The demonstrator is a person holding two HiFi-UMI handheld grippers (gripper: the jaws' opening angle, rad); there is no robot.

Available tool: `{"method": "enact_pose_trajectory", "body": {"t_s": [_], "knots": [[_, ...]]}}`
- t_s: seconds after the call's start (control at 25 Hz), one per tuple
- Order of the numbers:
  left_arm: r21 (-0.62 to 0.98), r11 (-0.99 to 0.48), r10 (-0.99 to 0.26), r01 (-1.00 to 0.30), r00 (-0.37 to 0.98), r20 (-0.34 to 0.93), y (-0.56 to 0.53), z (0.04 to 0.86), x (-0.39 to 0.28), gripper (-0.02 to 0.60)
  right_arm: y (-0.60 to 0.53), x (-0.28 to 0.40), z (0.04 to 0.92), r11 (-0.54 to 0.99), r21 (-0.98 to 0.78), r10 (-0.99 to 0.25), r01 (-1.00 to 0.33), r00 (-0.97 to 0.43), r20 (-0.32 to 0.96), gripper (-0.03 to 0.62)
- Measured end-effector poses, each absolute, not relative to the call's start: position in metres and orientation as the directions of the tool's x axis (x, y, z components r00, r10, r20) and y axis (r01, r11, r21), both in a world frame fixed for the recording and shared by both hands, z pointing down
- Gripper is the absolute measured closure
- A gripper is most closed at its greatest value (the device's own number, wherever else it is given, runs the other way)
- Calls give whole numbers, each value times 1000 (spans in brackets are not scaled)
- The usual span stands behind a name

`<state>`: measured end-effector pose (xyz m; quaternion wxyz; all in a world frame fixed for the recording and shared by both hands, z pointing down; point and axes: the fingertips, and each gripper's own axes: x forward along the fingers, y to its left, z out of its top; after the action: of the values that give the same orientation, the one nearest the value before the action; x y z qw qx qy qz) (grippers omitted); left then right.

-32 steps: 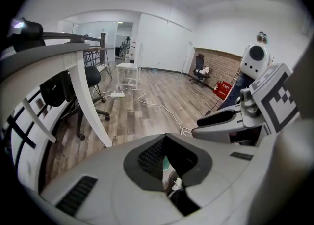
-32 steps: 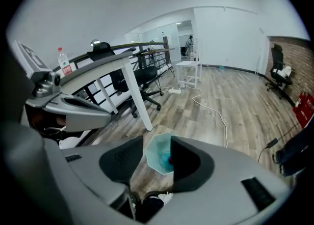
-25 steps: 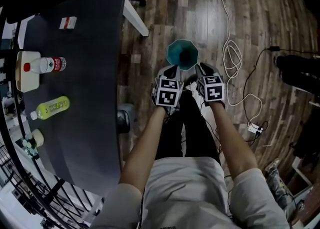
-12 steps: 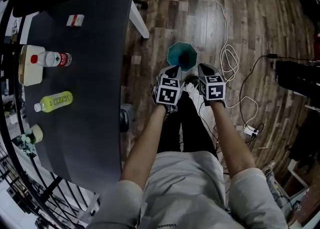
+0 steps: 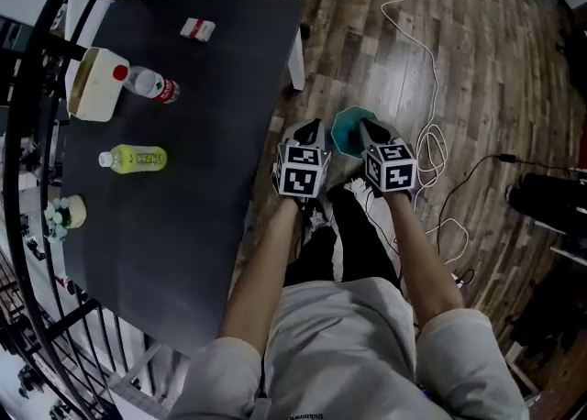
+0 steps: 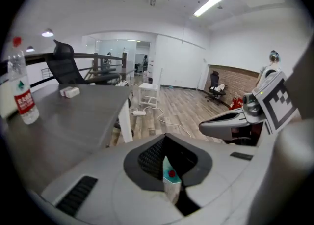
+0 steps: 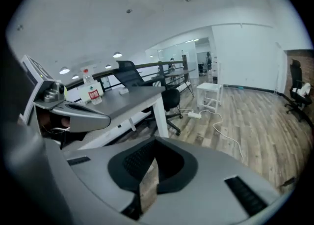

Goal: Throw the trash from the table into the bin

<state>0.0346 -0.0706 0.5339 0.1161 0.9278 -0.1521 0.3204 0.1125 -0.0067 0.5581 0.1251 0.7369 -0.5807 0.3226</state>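
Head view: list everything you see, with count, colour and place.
table: one, dark grey, left.
water bottle: one, clear with red cap, on table.
green bottle: one, yellow-green, on table.
container: one, cream, beside water bottle.
small box: one, white and red, table's far end.
bin: one, teal, on floor beyond the grippers.
cable: one, white, on floor.
left gripper: one, grey, jaws together, empty.
right gripper: one, grey, jaws just been closing, nothing between them.

We find the surface [image 5: 206, 244] bare near its edge, a water bottle [image 5: 147, 85] and green bottle [image 5: 135, 159] farther in, a white leg [image 5: 296, 65] and cable [image 5: 429, 148] flanking the bin [image 5: 348, 130].
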Motion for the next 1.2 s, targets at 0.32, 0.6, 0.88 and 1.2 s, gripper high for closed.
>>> {"method": "enact_pose_trajectory", "body": {"t_s": [0.32, 0.6, 0.88, 1.2], "knots": [[4, -819, -473, -573, 680, 560, -175, 461, -78, 552, -147, -11, 482, 47, -202, -880, -978, -136, 456, 574], [-52, -640, -667, -766, 521, 532, -226, 418, -227, 552, -219, -155, 442, 341, -150, -829, -928, -372, 419, 566], [-68, -456, -785, -887, 365, 500, -247, 400, -347, 552, -263, -280, 426, 561, -128, -724, -818, -559, 403, 463], [-61, -345, -815, -937, 267, 514, -273, 410, -399, 552, -301, -334, 449, 700, -76, -595, -710, -638, 489, 263]]}}
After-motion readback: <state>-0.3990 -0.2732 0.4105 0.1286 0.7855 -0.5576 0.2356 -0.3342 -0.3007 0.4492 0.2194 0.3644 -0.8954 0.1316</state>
